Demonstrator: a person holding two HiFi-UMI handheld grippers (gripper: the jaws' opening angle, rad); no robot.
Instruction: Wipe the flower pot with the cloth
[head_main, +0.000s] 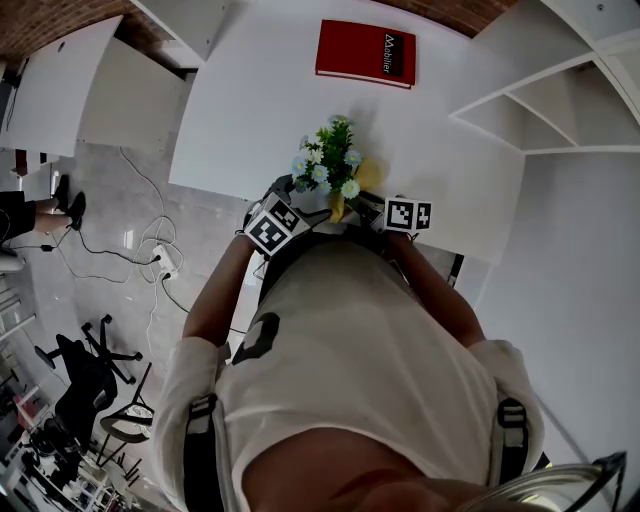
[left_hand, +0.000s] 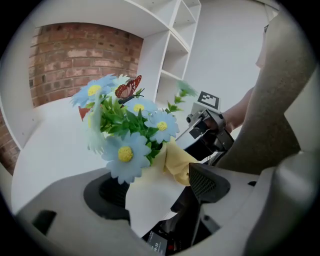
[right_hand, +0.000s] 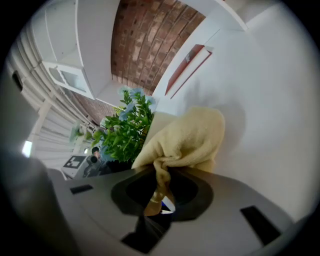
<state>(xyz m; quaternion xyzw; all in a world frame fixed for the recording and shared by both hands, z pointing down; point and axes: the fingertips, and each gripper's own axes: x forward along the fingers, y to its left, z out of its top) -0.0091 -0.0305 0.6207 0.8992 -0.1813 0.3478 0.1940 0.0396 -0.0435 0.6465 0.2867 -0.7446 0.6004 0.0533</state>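
A white flower pot (left_hand: 147, 202) full of blue daisies and green leaves (left_hand: 127, 145) stands between the jaws of my left gripper (left_hand: 155, 192), which is shut on it. The left pad lies against the pot's wall. A yellow cloth (left_hand: 179, 161) is pressed to the pot's right side. My right gripper (right_hand: 160, 175) is shut on a bunched corner of that cloth (right_hand: 190, 137), with the plant (right_hand: 127, 127) just left of it. In the head view the flowers (head_main: 330, 165) rise between my two grippers, left (head_main: 298, 208) and right (head_main: 378, 208), at the table's near edge.
A red book (head_main: 366, 52) lies far back on the white table (head_main: 250, 100). White shelves (head_main: 540, 110) stand at the right, and a brick wall runs behind. On the floor at the left lie cables, a power strip (head_main: 165, 262) and an office chair (head_main: 85, 375).
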